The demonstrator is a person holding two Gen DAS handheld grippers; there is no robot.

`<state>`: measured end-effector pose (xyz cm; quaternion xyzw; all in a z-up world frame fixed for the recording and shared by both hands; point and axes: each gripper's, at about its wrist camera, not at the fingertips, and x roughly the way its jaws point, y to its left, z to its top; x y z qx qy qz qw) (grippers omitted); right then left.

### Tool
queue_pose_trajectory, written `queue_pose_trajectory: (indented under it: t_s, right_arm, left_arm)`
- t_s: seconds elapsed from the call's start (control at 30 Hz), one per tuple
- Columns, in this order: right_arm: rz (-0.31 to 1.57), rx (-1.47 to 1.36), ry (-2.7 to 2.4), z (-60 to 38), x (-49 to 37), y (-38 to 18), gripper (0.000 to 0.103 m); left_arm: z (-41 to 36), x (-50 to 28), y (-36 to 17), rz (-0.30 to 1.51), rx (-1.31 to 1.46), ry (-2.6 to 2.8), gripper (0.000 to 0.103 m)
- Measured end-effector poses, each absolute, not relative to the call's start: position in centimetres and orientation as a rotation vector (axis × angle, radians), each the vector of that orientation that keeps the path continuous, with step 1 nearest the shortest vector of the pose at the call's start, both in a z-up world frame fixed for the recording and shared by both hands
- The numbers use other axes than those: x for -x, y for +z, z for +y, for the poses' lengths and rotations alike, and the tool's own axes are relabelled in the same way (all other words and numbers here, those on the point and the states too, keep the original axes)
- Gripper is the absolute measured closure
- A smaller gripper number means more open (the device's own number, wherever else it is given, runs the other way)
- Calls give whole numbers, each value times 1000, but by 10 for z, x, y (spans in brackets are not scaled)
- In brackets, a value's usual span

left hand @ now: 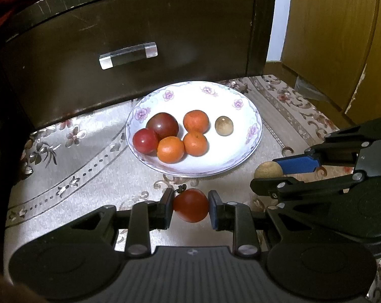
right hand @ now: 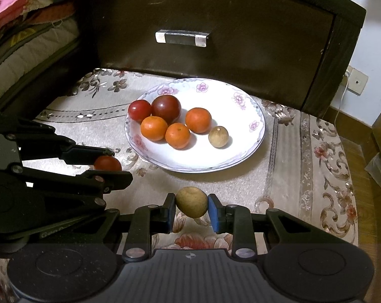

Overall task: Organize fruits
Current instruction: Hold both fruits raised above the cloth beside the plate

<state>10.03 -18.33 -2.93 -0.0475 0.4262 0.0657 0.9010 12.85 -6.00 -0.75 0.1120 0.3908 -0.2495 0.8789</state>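
A white floral plate on the patterned cloth holds two tomatoes, three oranges and one brown longan. My left gripper is shut on a small red tomato, in front of the plate's near rim. My right gripper is shut on a tan longan, in front of and right of the plate.
A dark wooden drawer front with a clear handle rises right behind the plate. Folded bedding lies at the left, a wooden cabinet at the right. A wall socket sits low on the far right.
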Motion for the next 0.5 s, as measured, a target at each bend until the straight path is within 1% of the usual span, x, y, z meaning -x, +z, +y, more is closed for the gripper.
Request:
queue_pose_trajectory:
  t_s: [0.5]
  right_arm:
    - [865,88,127,-187,-106,-25,76]
  left_arm:
    - [-62,-134,-4,797,-225,-517,70]
